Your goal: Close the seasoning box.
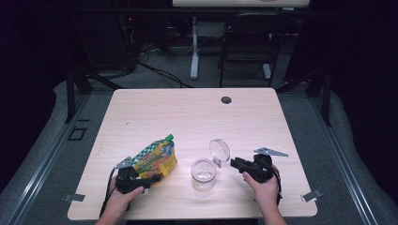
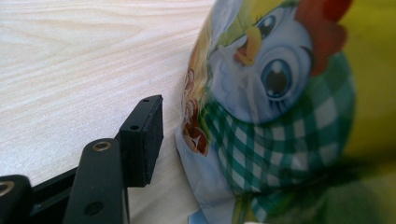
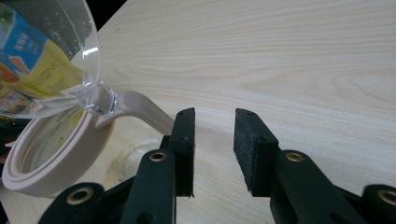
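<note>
Refill pouch (image 1: pixel 155 160) is laid on the table (image 1: pixel 187 112), left of the open glass jar (image 1: pixel 203 174). Left gripper (image 1: pixel 149 180) jaws are parted, one pad (image 2: pixel 142 140) clear of the pouch: likely release. Right gripper (image 3: pixel 214 149) jaws stand apart, empty, beside the jar's hinged lid (image 1: pixel 219 151). Next is probably lid closing: approach needed.

You've got a pale matt wood-grain tabletop (image 1: pixel 187 112). The pouch (image 1: pixel 155 160) near its front-left corner is glossy printed plastic film. The jar (image 1: pixel 203 174) looks clear and glossy, its hinged lid (image 1: pixel 219 151) too, with a matt beige band. Your jaw pads look matt black and slightly rough.
</note>
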Motion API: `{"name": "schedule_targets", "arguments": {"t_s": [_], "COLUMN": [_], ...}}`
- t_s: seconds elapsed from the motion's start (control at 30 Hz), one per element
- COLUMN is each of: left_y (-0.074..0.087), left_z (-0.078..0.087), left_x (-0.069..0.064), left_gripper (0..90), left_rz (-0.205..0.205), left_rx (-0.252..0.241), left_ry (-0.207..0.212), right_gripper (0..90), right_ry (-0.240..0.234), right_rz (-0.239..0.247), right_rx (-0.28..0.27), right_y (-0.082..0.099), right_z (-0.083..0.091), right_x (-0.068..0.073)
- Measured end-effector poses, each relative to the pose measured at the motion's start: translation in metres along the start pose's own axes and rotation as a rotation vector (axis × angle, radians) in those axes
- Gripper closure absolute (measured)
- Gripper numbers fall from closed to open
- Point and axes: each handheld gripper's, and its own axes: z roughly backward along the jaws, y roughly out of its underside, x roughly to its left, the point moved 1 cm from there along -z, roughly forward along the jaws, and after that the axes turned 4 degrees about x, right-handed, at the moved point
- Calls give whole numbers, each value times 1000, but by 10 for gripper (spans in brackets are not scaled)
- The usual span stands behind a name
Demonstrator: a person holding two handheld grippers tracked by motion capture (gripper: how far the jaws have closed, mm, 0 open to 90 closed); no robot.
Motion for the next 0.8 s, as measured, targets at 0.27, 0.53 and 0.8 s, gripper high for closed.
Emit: {"name": "schedule_targets", "arguments": {"t_s": [0.27,0.53,0.8], "left_y": [0,1,0], "left_z": [-8,-12,-14], "left_x": [-1,-2,-3], "left_gripper": [410,406,412], "left_rz": [-24,-41,-53], "left_rx": [20,25,35], "left_ry": [-13,-22,-29], "right_gripper": [686,678,675], "right_ry": [8,13,12], "right_rz": [-3,-7,-4], "right_rx": [-6,-12,-10], "right_y": [2,3,3], "right_z": [5,6,5], "right_x": [-2,-1,-1]}}
